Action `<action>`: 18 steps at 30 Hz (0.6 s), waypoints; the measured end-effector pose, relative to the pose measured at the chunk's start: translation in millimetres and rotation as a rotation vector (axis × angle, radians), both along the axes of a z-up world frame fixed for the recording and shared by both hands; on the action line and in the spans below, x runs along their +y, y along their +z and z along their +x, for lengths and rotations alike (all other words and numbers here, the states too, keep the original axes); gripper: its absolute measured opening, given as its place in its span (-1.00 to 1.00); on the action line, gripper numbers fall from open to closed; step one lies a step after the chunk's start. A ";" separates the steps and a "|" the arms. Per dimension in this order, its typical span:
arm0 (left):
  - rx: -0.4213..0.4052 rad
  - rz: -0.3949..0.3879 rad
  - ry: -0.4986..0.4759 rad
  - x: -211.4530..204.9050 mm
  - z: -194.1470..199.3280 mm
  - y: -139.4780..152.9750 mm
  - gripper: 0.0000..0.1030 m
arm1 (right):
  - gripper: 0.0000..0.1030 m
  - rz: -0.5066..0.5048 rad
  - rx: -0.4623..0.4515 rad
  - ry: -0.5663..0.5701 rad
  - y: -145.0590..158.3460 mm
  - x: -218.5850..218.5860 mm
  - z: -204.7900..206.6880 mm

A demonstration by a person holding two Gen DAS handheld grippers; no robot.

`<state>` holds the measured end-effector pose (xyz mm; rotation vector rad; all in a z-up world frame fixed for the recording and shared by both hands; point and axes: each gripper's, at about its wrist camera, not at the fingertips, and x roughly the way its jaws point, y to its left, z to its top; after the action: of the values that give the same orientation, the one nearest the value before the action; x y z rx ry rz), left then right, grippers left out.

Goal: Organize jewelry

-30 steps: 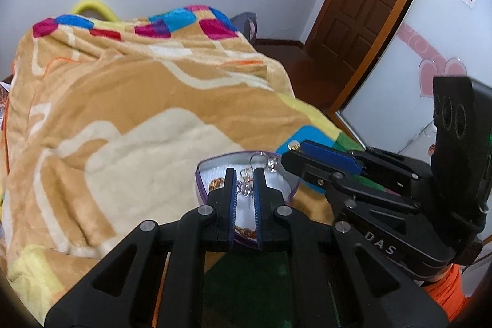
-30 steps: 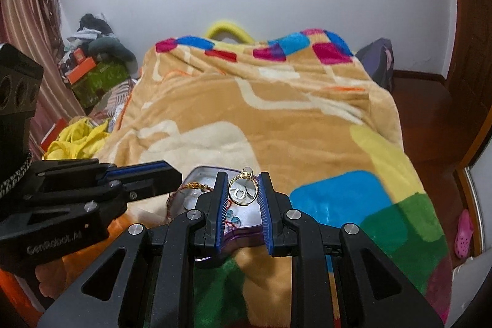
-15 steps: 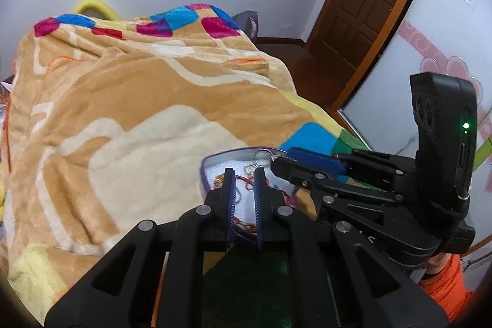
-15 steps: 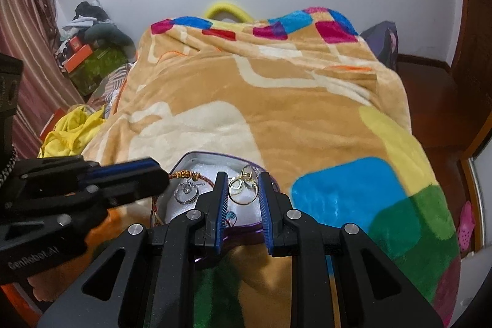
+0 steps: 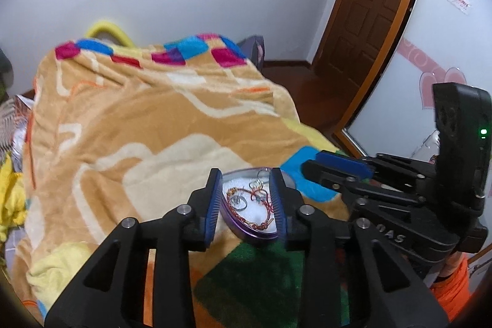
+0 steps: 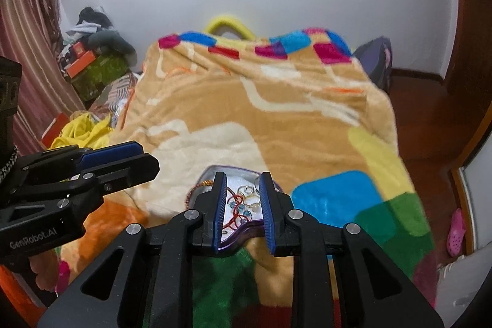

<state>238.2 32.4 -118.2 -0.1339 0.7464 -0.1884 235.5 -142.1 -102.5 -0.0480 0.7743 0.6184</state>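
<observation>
A purple heart-shaped jewelry box point(image 5: 246, 234) with a white lining lies on the blanket. In it are a red-orange bracelet point(image 5: 261, 223), a silver ring point(image 5: 238, 202) and several gold rings point(image 6: 247, 190). My left gripper point(image 5: 246, 174) hovers just above the box; its jaws are opening and nothing is between them. My right gripper point(image 6: 242, 177) hangs over the same box point(image 6: 233, 242), its jaws parting slightly with nothing between its pads. Each gripper also shows in the other's view: the right gripper point(image 5: 341, 165) and the left gripper point(image 6: 117, 156).
The box sits near the front of a bed under a tan blanket point(image 5: 138, 128) with coloured patches. A brown door point(image 5: 366, 8) is at the right, a clothes pile point(image 6: 95, 51) at the left, a pink slipper point(image 6: 456, 229) on the floor. An orange sleeve point(image 5: 452, 291) shows.
The left jaws have spread and left the silver piece in the box. The gold ring has gone from the right pads into the box. Both grippers have risen.
</observation>
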 end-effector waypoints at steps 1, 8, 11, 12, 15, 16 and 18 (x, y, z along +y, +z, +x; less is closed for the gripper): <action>-0.018 0.011 0.004 -0.9 -5.2 5.9 -0.38 | -0.58 0.006 -0.020 -0.003 6.7 -2.1 -5.3; -0.155 0.041 0.031 -2.7 -51.0 53.0 -0.34 | -0.47 0.062 -0.201 -0.042 61.3 -19.0 -55.0; -0.250 0.030 0.043 -2.7 -82.5 81.0 -0.28 | -0.46 0.101 -0.293 -0.064 86.4 -27.8 -81.6; -0.273 0.026 0.045 -2.3 -89.8 87.2 -0.22 | -0.46 0.113 -0.320 -0.069 94.0 -30.1 -90.0; -0.372 0.023 0.051 -5.6 -121.4 111.1 -0.16 | -0.46 0.149 -0.412 -0.087 115.4 -37.6 -117.3; -0.404 0.028 0.053 -7.5 -133.7 119.6 -0.02 | -0.46 0.162 -0.449 -0.093 122.9 -40.6 -128.9; -0.454 0.039 0.068 -9.6 -149.7 129.3 0.14 | -0.40 0.179 -0.498 -0.104 131.3 -43.9 -143.8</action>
<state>88.5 22.8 11.1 -0.0750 0.2926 -0.1322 91.7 -186.0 28.8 0.0035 0.2365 0.5434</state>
